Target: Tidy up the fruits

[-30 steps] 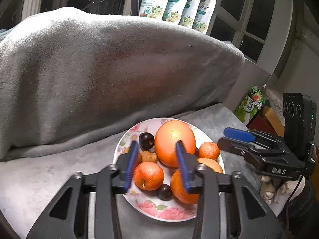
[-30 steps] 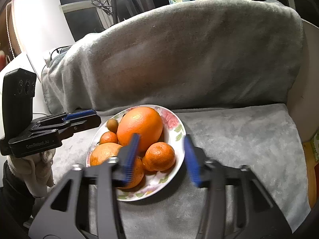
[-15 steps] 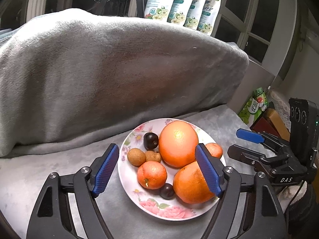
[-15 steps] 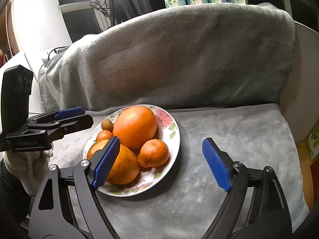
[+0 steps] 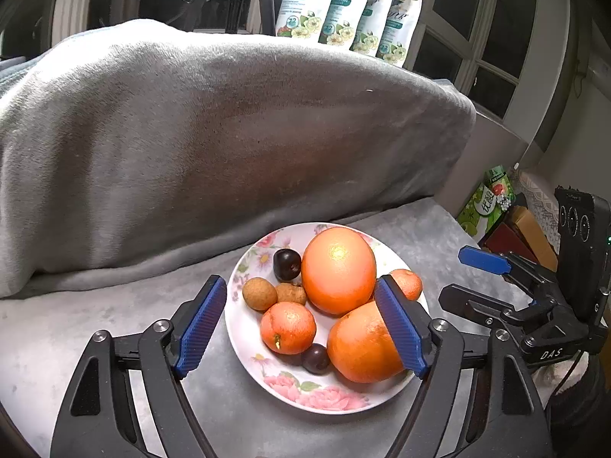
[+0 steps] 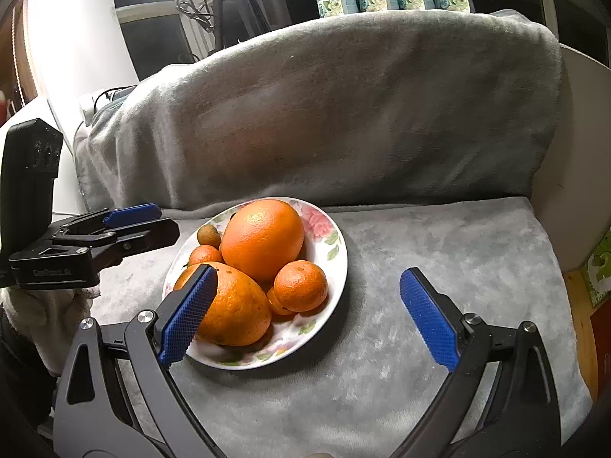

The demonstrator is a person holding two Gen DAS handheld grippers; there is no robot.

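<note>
In the left wrist view, part of the lower orange (image 5: 359, 345) is covered by a blue finger pad (image 5: 399, 328); the pouches (image 5: 343, 7) are cropped at the top edge.

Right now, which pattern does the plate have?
White plate with pink flowers and green leaves, clearest in the left wrist view.

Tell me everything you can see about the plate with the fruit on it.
The plate is round, white and glossy, likely ceramic, with pink roses and green leaves printed around its shallow rim. It sits flat on a grey blanket in front of a covered backrest. It holds two large oranges, a few small tangerines, two brown longan-like fruits and two dark plums. Neither gripper touches it.
</note>
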